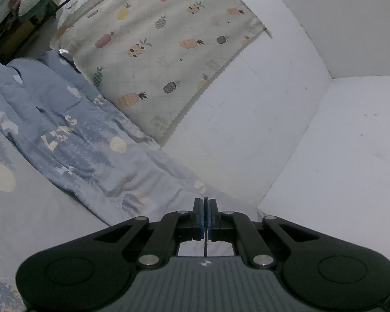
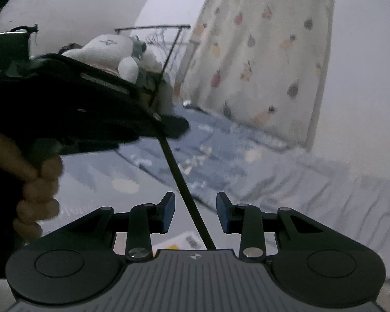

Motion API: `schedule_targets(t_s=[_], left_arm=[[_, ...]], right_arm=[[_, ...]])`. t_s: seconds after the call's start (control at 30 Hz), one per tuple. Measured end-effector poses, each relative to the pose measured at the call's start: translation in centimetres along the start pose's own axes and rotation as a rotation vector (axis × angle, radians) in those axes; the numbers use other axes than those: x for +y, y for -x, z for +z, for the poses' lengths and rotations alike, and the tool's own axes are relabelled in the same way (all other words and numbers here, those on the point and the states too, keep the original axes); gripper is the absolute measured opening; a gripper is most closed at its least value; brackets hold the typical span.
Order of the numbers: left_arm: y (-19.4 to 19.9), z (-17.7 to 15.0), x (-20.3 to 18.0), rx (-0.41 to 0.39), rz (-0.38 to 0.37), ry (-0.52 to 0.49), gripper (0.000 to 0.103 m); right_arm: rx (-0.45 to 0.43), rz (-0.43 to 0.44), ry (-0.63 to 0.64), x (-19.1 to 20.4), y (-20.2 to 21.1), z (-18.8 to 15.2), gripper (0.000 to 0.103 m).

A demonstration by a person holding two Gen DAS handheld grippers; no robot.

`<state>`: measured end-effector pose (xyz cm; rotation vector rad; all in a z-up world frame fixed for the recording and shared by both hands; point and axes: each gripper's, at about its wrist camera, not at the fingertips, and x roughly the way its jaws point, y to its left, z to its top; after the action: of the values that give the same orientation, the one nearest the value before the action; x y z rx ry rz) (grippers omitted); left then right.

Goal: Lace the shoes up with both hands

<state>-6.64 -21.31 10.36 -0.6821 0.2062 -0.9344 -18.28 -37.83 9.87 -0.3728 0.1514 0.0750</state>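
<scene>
From your left wrist camera, your left gripper (image 1: 205,202) has its jaws pressed together on a thin black shoelace (image 1: 205,244), which shows as a dark line running back from between the blue pads toward the gripper body. Ahead of it lies a bed with a blue patterned quilt (image 1: 65,135) rumpled on the left. A cream curtain printed with pineapples (image 1: 156,52) hangs behind the quilt, and a bare white wall (image 1: 299,104) fills the right side.

From your right wrist camera, your right gripper (image 2: 195,208) has its jaws apart. The shoelace (image 2: 187,195) passes through the gap between them as a taut black line, nearer the left pad, and touches neither pad. It climbs from the gripper body up to the tip of your left gripper (image 2: 176,127), which sits dark and blurred at upper left and pinches the lace's far end. Your left hand (image 2: 36,195) wraps its handle at the left edge. A white stuffed toy (image 2: 109,49) sits behind it, beside a thin black rack (image 2: 169,49). The blue quilt (image 2: 221,156) and the pineapple curtain (image 2: 267,59) lie beyond. No shoe shows in either view.
</scene>
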Motion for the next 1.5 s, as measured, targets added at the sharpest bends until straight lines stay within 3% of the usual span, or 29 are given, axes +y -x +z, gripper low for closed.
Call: schedule_targets(t_s=[0.23,0.37,0.5,0.97,1.07,1.2,1.33,1.4,1.5], left_arm=[[-0.2,-0.3,-0.1,0.042,-0.031,0.011,0.000],[-0.4,-0.7,-0.3,0.071,-0.048,0.012,0.000],[-0.4,-0.9,-0.2,0.081,-0.047,0.020,0.000],[-0.1,-1.1,0.2,0.060,-0.040,0.068,0.000],[-0.1,-1.2,0.3,0.057,-0.043,0.085,0.010],[0.0,-1.4,0.4,0.061,-0.050,0.105,0.012],[-0.2,-1.5,0.3,0.073,-0.061,0.096,0.009],[-0.3,-1.6,0.0,0.077,-0.068,0.081,0.000],[-0.5,-1.8,-0.3,0.079,-0.075,0.059,0.000]], right_arm=[[-0.083,-0.032,0.120,3.3,0.9,0.6,0.033],[-0.081,-0.041,0.144,4.3,0.7,0.6,0.010],[-0.068,-0.060,0.124,4.0,0.1,0.7,0.001],[-0.009,-0.078,-0.019,1.2,-0.2,0.7,0.000],[0.003,-0.095,-0.037,0.6,-0.4,0.8,0.000],[0.005,-0.109,-0.040,0.3,-0.4,0.9,0.000],[0.013,-0.115,-0.046,0.1,-0.6,1.1,0.000],[0.014,-0.118,-0.046,0.1,-0.6,1.1,0.000],[0.015,-0.120,-0.042,0.2,-0.6,1.1,0.000]])
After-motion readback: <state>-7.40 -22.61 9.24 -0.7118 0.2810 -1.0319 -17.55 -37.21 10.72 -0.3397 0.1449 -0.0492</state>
